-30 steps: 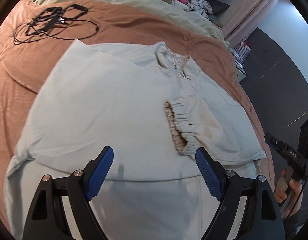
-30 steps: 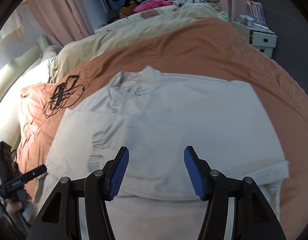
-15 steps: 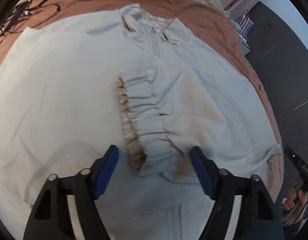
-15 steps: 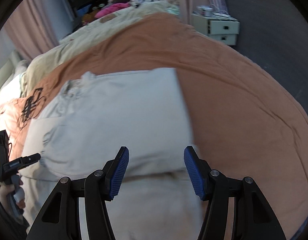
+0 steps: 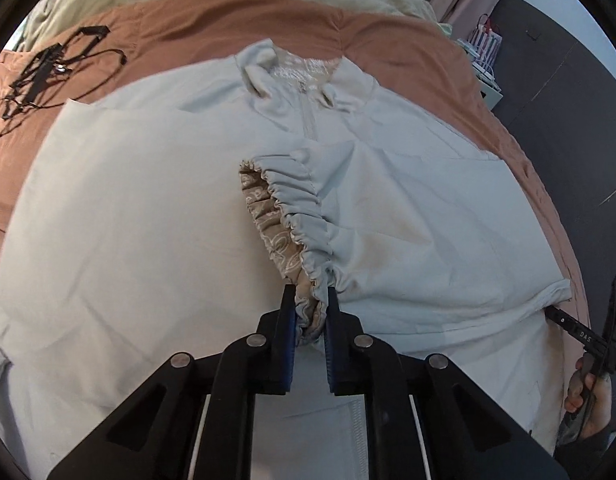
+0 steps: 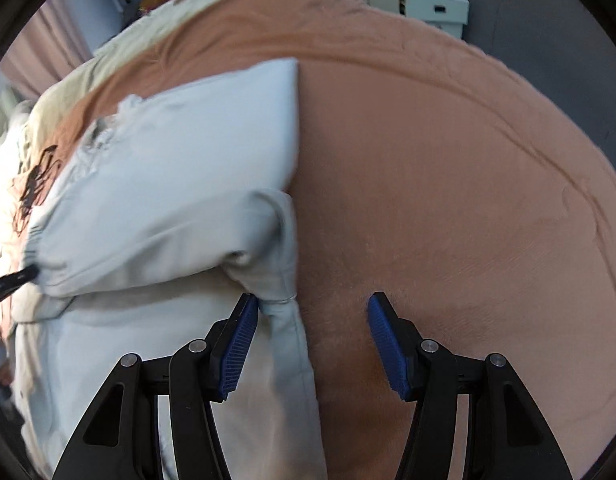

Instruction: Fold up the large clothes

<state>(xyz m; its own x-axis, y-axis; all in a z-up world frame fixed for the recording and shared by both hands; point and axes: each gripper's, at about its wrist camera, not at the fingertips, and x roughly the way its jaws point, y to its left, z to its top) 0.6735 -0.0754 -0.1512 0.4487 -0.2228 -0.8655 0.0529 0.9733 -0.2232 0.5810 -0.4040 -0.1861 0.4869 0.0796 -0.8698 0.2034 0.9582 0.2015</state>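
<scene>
Smooth matt cloth jacket [image 5: 140, 216] is showing a patterned tan lining at its gathered cuff [image 5: 284, 216], lying on a soft, faintly ribbed brown bedspread [image 6: 448, 184].

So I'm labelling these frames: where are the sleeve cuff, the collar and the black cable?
sleeve cuff [image 5: 298, 216], left wrist view, on the gathered elastic edge.
collar [image 5: 264, 66], left wrist view, on its raised left flap.
black cable [image 5: 48, 68], left wrist view, on the tangled bundle on the brown bedspread.

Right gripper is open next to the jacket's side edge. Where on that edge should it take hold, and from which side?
Judging by the right wrist view, take the folded corner of the jacket, beside the right gripper. Come from the bare brown blanket side: the layers bunch there into a thick flap, and its open jaws already partly straddle it.
</scene>
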